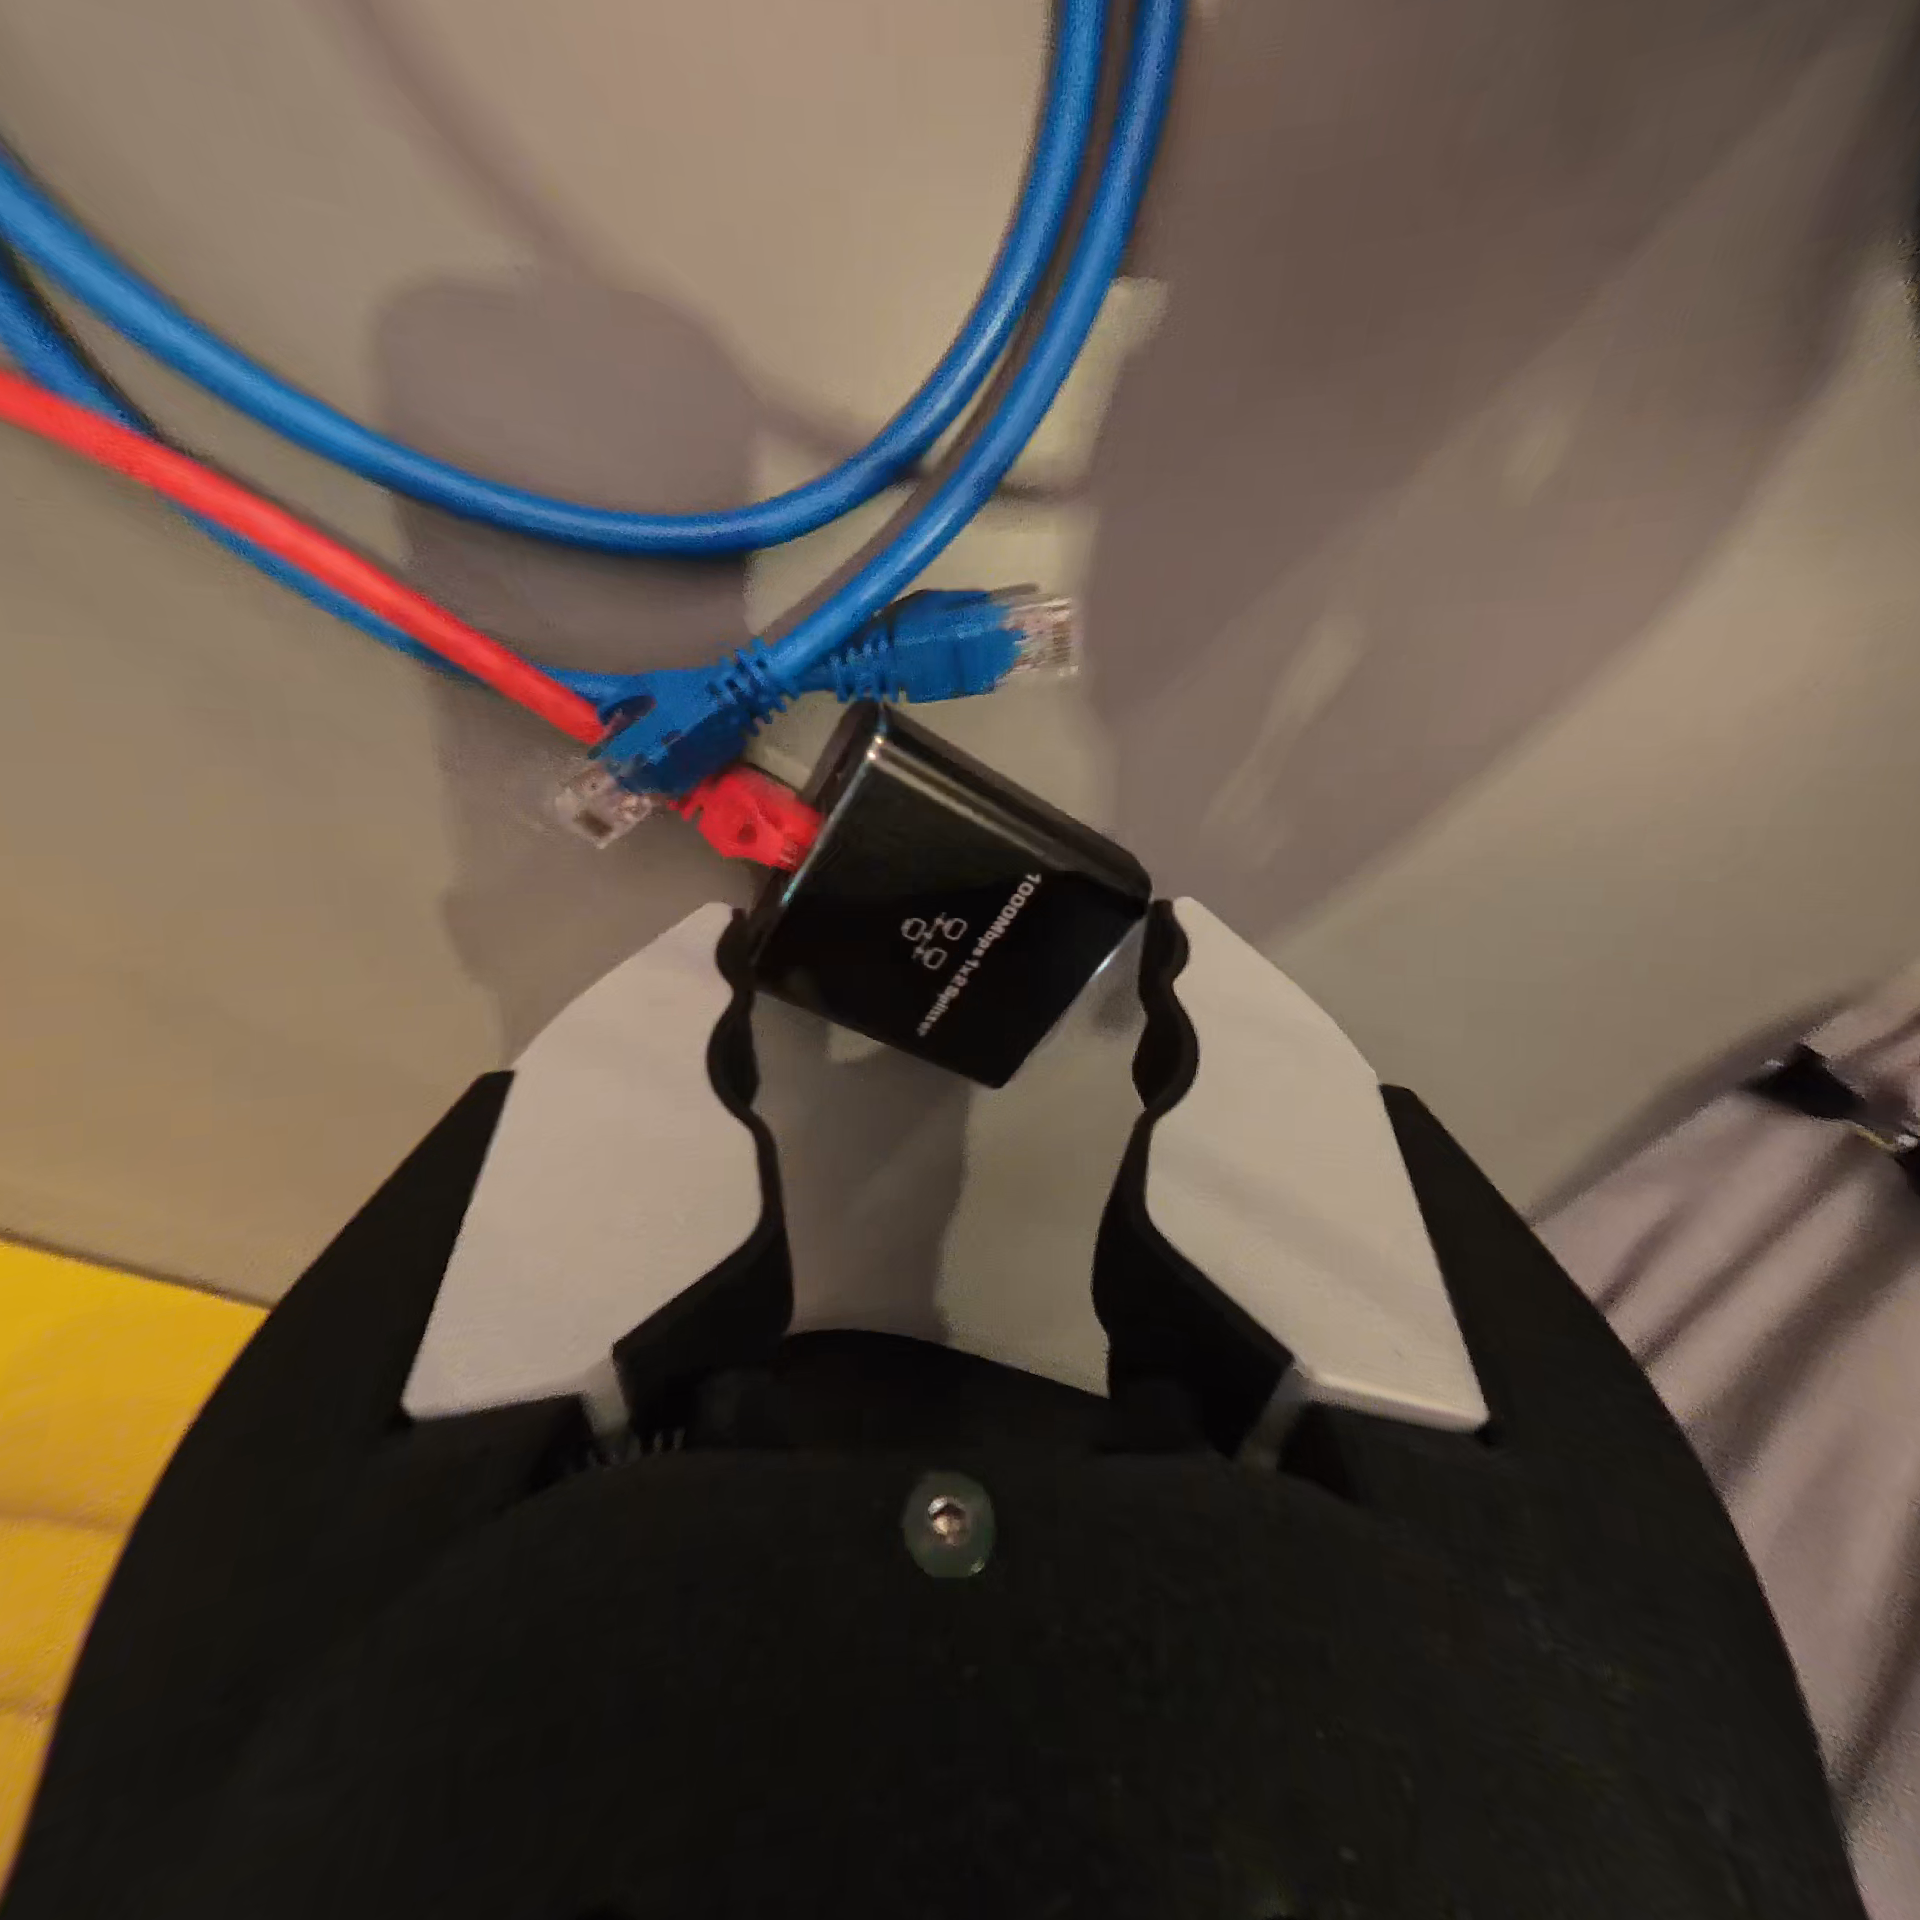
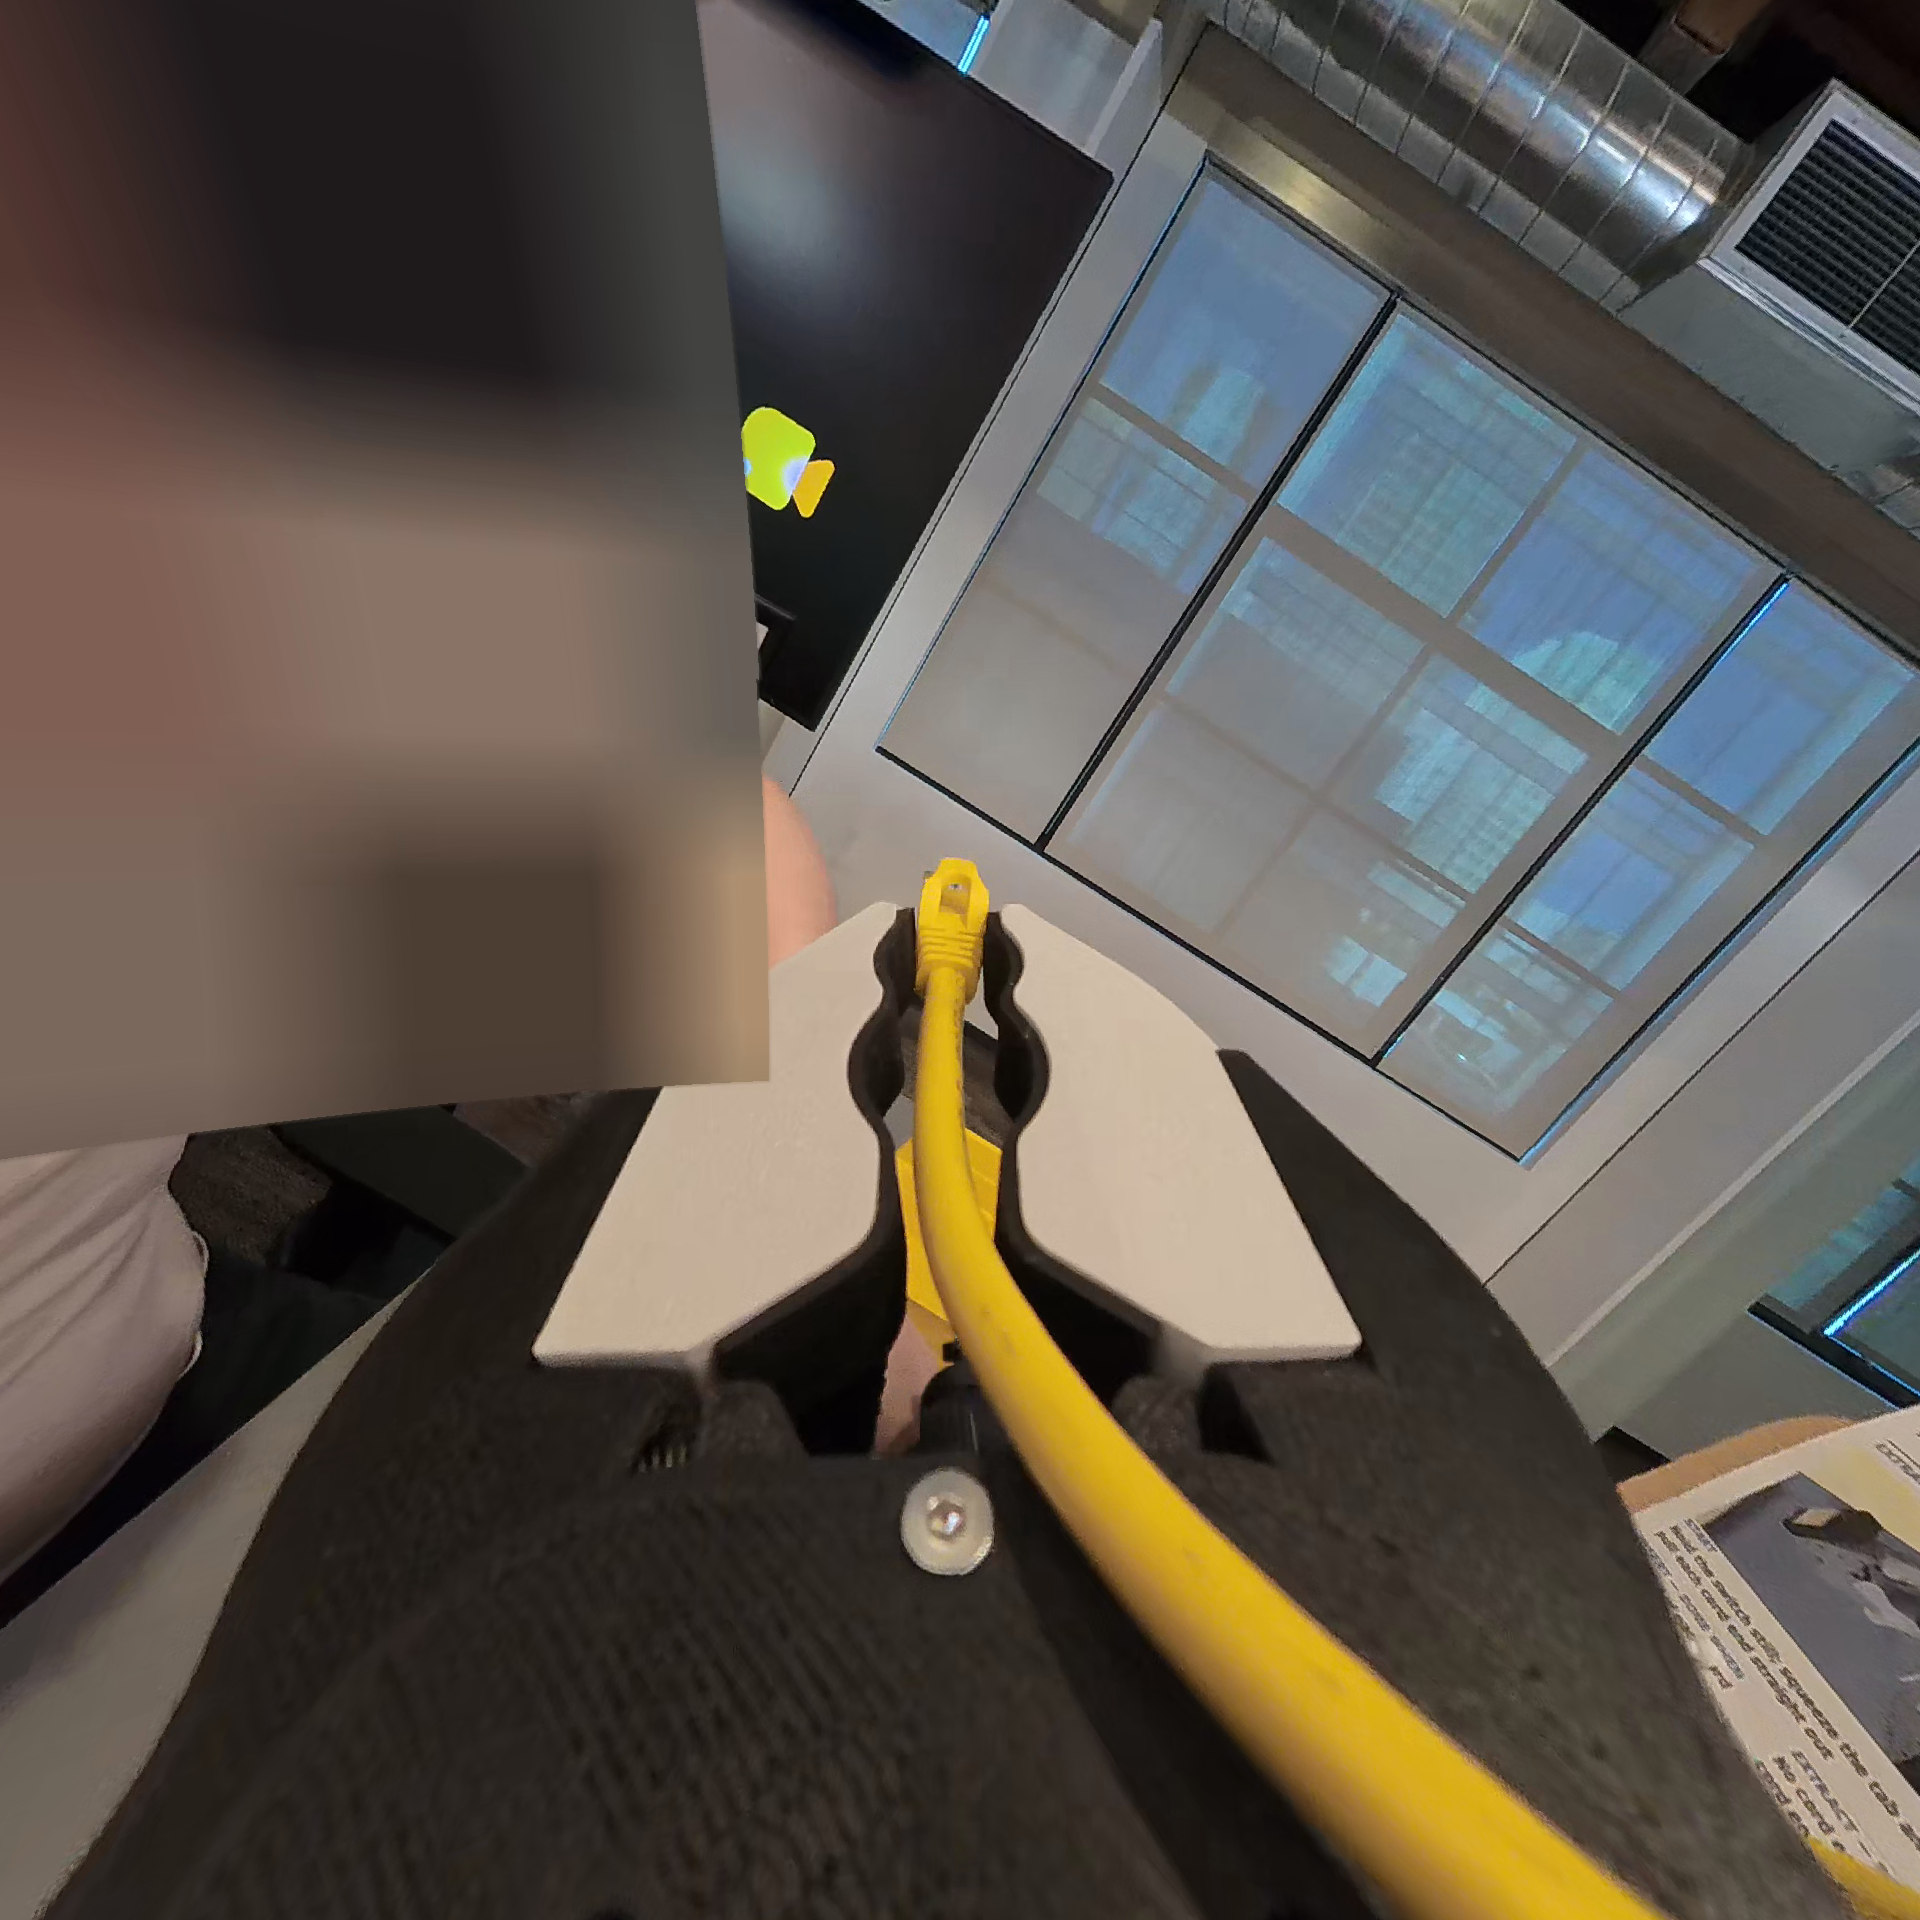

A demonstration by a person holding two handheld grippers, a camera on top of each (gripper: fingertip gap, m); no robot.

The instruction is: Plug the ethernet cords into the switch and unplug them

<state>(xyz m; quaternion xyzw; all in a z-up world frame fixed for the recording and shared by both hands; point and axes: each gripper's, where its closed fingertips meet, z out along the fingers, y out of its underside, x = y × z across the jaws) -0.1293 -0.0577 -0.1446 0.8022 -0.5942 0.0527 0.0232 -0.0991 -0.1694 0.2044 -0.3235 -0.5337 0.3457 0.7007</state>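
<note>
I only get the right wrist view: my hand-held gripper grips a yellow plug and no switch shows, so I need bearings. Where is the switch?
Observer: The black switch sits askew between the fingertips of the left hand-held gripper, which touch its opposite corners.
Operator: Is anything plugged into it already?
Observer: Yes, a red plug is seated in the face pointing away from that gripper.
</note>
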